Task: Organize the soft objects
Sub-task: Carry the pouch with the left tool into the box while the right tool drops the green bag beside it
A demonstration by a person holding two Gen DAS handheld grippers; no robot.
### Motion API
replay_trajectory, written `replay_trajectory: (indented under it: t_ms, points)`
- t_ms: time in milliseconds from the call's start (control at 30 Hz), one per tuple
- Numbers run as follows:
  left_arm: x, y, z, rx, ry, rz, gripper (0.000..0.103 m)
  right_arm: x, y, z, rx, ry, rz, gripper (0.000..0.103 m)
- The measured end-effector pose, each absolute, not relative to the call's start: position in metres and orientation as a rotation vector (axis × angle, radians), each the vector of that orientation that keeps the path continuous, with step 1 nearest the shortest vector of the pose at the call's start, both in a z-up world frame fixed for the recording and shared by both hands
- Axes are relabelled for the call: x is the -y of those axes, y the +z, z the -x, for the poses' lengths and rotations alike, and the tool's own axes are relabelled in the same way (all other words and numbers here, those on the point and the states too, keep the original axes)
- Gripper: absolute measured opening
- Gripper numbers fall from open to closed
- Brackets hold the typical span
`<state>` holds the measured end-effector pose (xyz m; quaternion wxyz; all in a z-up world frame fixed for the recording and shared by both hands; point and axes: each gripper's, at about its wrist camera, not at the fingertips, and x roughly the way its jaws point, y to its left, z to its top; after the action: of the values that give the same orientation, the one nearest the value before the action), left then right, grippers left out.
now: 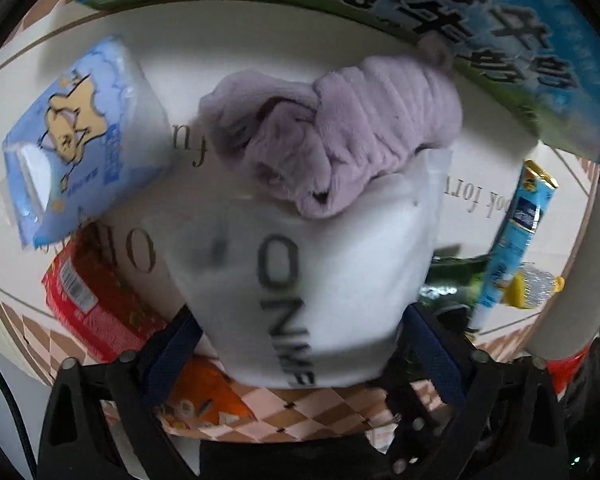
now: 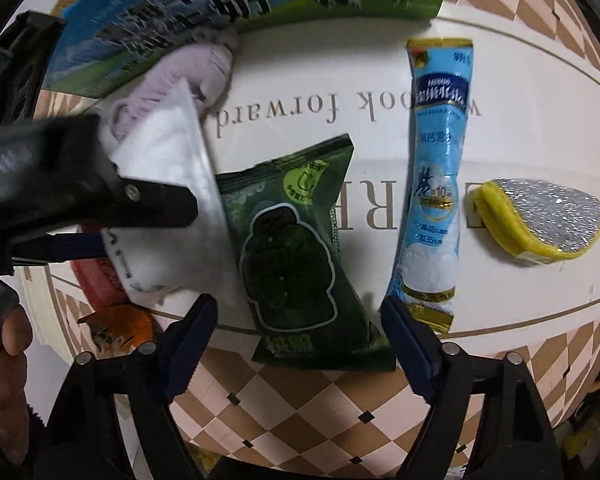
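The left gripper [image 1: 300, 336] carries a white soft pack [image 1: 300, 280], jaws clamped on it; the right gripper [image 2: 300, 320] hovers, jaws wide. Next, likely placing it beside the purple cloth [image 1: 340, 128] at upper centre.

A light-blue stick packet [image 2: 434, 172] is laid lengthwise near the middle of the white table mat [image 2: 300, 80]. A green snack bag [image 2: 296, 256] is seen just left of the packet, a yellow-edged scouring pad [image 2: 540, 220] to its right, and a large printed carton [image 2: 220, 8] beyond it, at the mat's far edge.
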<state>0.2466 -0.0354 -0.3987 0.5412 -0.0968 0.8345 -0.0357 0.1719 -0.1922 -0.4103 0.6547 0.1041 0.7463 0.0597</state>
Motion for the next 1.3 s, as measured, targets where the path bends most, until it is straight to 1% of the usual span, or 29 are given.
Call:
replay_trajectory:
  t_ms: [67, 167, 200, 267, 333, 467, 600, 700, 767, 800, 933, 1000, 1100, 1200, 1300]
  points:
    - [0.035, -0.398, -0.245, -1.969, -0.081, 0.240, 0.092, 0.189, -0.422, -0.173, -1.707, 0.129, -0.235, 0.065]
    - [0.039, -0.385, -0.241, -1.918, -0.071, 0.203, 0.080, 0.187, -0.430, -0.171, -1.714, 0.130, -0.267, 0.050]
    - [0.041, -0.379, -0.239, -1.897, -0.060, 0.174, 0.076, 0.186, -0.430, -0.170, -1.706, 0.126, -0.262, 0.049]
    - [0.046, -0.368, -0.236, -1.853, -0.032, 0.100, 0.073, 0.183, -0.429, -0.166, -1.701, 0.121, -0.223, 0.043]
    - [0.050, -0.357, -0.230, -1.813, -0.011, 0.031, 0.071, 0.183, -0.427, -0.161, -1.695, 0.125, -0.205, 0.041]
    - [0.053, -0.327, -0.210, -1.751, -0.005, 0.020, 0.070, 0.182, -0.422, -0.147, -1.679, 0.153, -0.212, 0.038]
    - [0.047, -0.270, -0.197, -1.648, -0.037, 0.048, 0.070, 0.180, -0.395, -0.142, -1.639, 0.212, -0.253, 0.037]
    - [0.047, -0.219, -0.204, -1.567, -0.077, 0.070, 0.070, 0.180, -0.359, -0.143, -1.574, 0.252, -0.279, 0.037]
    - [0.055, -0.195, -0.217, -1.527, -0.106, 0.067, 0.070, 0.183, -0.328, -0.150, -1.521, 0.278, -0.305, 0.037]
    - [0.060, -0.185, -0.227, -1.512, -0.124, 0.068, 0.071, 0.199, -0.299, -0.151, -1.499, 0.289, -0.318, 0.037]
    - [0.059, -0.157, -0.280, -1.484, -0.152, 0.049, 0.071, 0.216, -0.235, -0.185, -1.405, 0.321, -0.346, 0.037]
    - [0.061, -0.156, -0.317, -1.484, -0.148, 0.017, 0.071, 0.221, -0.213, -0.216, -1.371, 0.325, -0.344, 0.037]
    - [0.055, -0.175, -0.372, -1.530, -0.162, 0.014, 0.071, 0.218, -0.202, -0.274, -1.340, 0.281, -0.316, 0.037]
    - [0.055, -0.200, -0.423, -1.585, -0.174, -0.020, 0.071, 0.218, -0.208, -0.341, -1.357, 0.253, -0.312, 0.037]
    - [0.056, -0.238, -0.457, -1.648, -0.190, -0.034, 0.071, 0.211, -0.240, -0.398, -1.396, 0.219, -0.306, 0.037]
